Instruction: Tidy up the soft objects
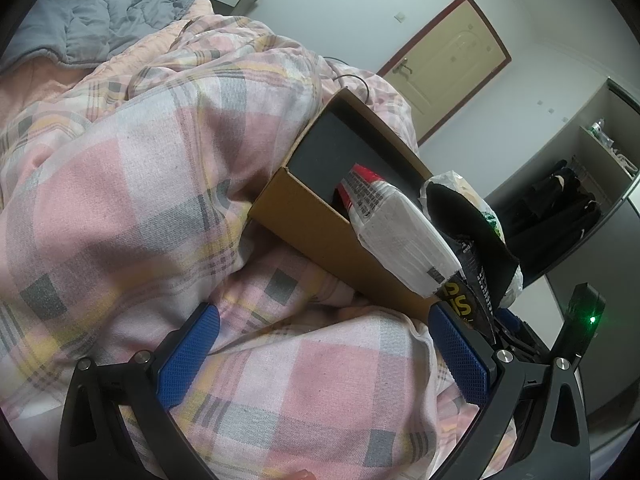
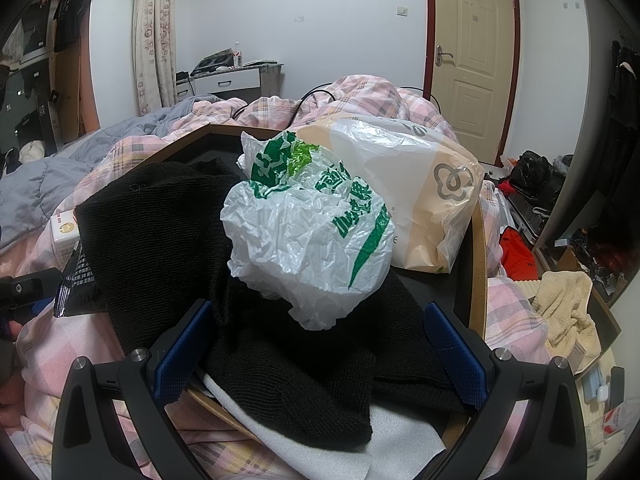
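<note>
Left wrist: left gripper (image 1: 326, 354) wide open, empty, over the quilt (image 1: 140, 200); box (image 1: 320, 224) ahead of right finger.
Right wrist: right gripper (image 2: 320, 354) wide open, gripping nothing; black knit (image 2: 280, 380) between fingers, bag (image 2: 308, 236) ahead, in the box (image 2: 478, 280).

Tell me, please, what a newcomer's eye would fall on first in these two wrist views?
Probably the crumpled white-and-green plastic bag, sitting atop a black knit garment in the cardboard box, right ahead of the open right gripper. Behind it lies a beige-and-white package. In the left view, the pink plaid quilt fills most of the frame, with the open left gripper above it.
</note>
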Motion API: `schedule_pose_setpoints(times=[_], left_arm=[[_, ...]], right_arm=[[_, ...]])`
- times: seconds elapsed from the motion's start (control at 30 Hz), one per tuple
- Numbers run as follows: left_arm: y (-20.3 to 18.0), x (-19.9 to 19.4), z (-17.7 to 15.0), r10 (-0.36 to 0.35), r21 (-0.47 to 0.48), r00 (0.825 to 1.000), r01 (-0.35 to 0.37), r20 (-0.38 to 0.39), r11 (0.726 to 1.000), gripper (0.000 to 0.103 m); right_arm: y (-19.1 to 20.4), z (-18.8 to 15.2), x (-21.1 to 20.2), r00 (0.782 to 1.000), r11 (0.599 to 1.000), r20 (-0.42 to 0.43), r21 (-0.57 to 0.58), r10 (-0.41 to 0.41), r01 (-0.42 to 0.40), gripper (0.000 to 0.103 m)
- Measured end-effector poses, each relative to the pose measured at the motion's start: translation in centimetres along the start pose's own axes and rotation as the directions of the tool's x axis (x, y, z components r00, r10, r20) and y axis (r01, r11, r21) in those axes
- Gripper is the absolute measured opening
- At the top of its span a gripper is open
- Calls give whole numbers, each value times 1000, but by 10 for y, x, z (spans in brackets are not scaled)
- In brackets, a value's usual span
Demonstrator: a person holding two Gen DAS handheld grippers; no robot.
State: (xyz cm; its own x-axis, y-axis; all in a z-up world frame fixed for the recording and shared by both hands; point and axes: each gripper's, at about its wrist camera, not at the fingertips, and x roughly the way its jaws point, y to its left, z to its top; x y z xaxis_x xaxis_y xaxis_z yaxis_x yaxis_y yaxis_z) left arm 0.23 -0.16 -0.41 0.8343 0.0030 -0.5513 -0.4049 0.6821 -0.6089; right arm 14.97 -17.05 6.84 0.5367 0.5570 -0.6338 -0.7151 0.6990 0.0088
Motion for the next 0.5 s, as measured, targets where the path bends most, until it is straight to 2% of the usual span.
schedule_pose_setpoints(times=[0.5], left_arm=[[0, 0, 1, -3, -4, 1000, 3, -2, 1000, 103]], right_arm=[[0, 0, 0, 1000, 1000, 0, 0, 0, 0, 102]])
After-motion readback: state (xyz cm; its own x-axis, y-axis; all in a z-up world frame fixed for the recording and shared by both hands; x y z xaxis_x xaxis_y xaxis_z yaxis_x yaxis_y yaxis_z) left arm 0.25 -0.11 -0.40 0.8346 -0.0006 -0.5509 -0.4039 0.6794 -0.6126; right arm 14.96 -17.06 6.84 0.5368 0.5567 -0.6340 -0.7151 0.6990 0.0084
